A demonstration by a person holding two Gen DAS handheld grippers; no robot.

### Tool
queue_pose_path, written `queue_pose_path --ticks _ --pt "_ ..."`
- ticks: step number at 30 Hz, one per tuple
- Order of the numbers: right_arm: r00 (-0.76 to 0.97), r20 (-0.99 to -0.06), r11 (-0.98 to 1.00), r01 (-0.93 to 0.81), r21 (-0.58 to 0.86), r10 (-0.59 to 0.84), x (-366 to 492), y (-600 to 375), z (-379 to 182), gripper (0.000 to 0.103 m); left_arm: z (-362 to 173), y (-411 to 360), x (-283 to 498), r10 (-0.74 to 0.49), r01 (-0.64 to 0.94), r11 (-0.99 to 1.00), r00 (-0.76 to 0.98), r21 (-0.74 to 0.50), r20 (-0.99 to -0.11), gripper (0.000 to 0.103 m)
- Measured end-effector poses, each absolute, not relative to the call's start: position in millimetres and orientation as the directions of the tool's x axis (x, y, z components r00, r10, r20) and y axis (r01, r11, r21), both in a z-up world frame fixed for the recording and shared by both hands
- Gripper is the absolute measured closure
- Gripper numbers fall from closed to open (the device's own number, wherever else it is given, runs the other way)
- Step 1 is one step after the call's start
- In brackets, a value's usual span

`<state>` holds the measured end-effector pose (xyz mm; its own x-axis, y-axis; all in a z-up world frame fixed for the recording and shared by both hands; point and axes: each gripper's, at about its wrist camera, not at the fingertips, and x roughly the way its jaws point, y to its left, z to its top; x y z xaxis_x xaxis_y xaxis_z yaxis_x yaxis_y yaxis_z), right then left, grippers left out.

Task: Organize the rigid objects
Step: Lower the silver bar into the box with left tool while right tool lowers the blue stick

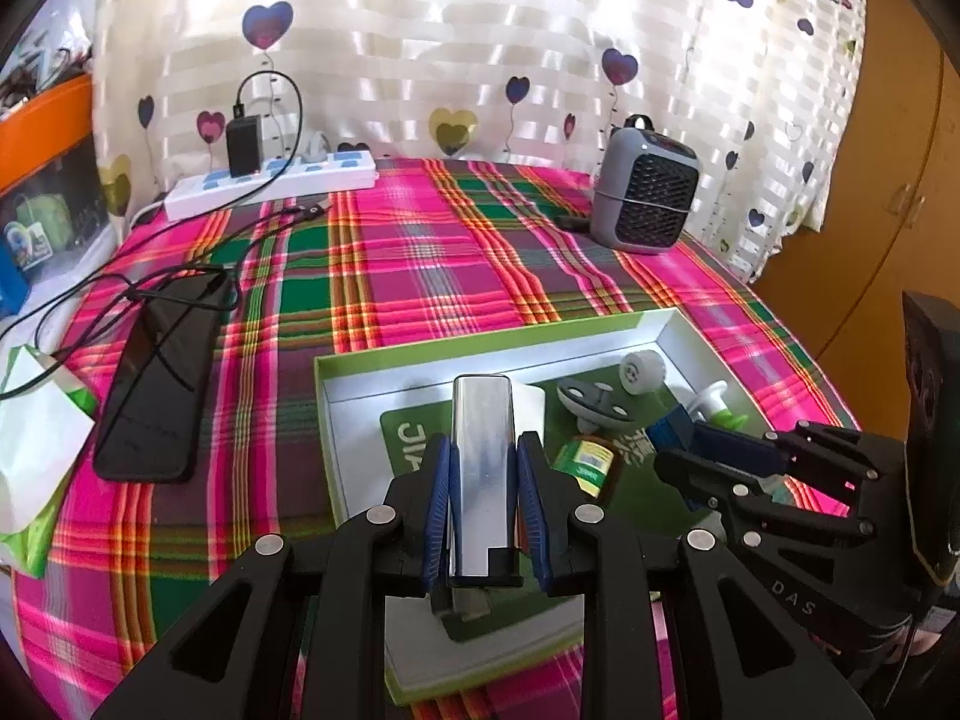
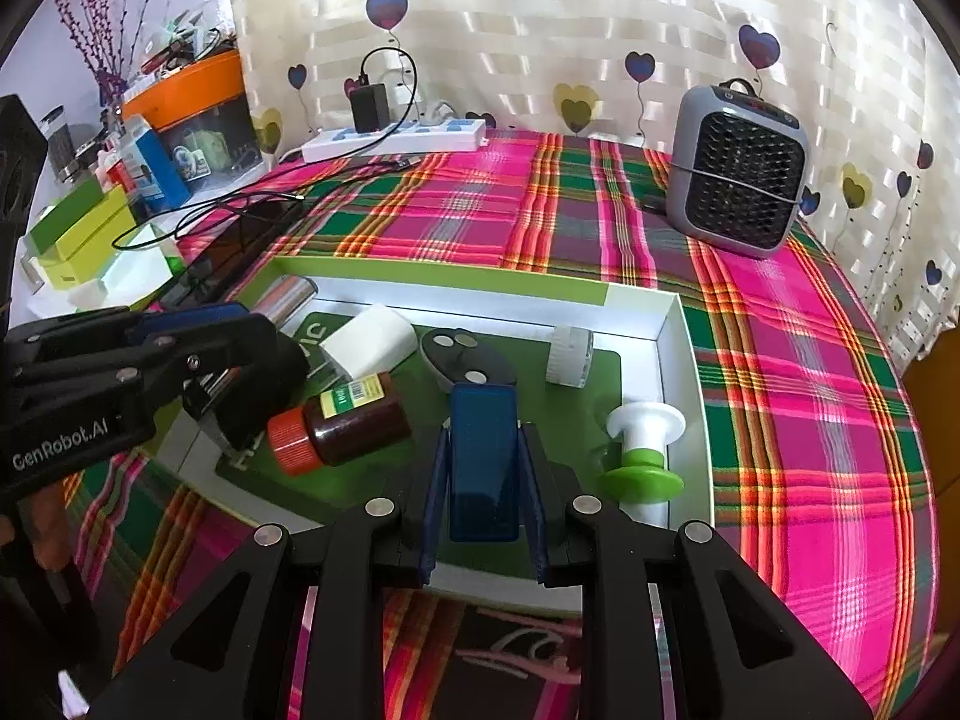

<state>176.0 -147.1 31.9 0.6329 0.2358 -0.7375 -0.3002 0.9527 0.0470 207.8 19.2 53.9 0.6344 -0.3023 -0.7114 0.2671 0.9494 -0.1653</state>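
Observation:
A shallow green-and-white box (image 1: 480,339) (image 2: 678,354) lies on the plaid cloth. My left gripper (image 1: 483,504) is shut on a shiny silver metal block (image 1: 483,468) and holds it over the box's left part; the block's tip also shows in the right wrist view (image 2: 288,297). My right gripper (image 2: 485,474) is shut on a blue block (image 2: 483,468) over the box's front middle; it also shows in the left wrist view (image 1: 714,441). In the box lie a brown bottle with a red cap (image 2: 342,426), a white block (image 2: 372,345), a grey oval piece (image 2: 462,360), a white cap (image 2: 570,357) and a white-and-green spool (image 2: 642,450).
A grey fan heater (image 2: 738,171) stands at the back right. A white power strip with a black charger (image 1: 270,177) lies at the back left. A black phone with cables (image 1: 162,372) and a white-green packet (image 1: 36,450) lie left of the box. Cluttered boxes (image 2: 90,228) sit at far left.

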Motion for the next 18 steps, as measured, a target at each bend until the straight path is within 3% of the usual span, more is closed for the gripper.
queue_pose_path --ticks 18 --pt "0.636 -0.744 0.957 -0.291 0.016 0.206 186 -144 23 0.079 42 15 231 -0.274 0.254 0.957 0.614 -0.143 -0.741 0.081"
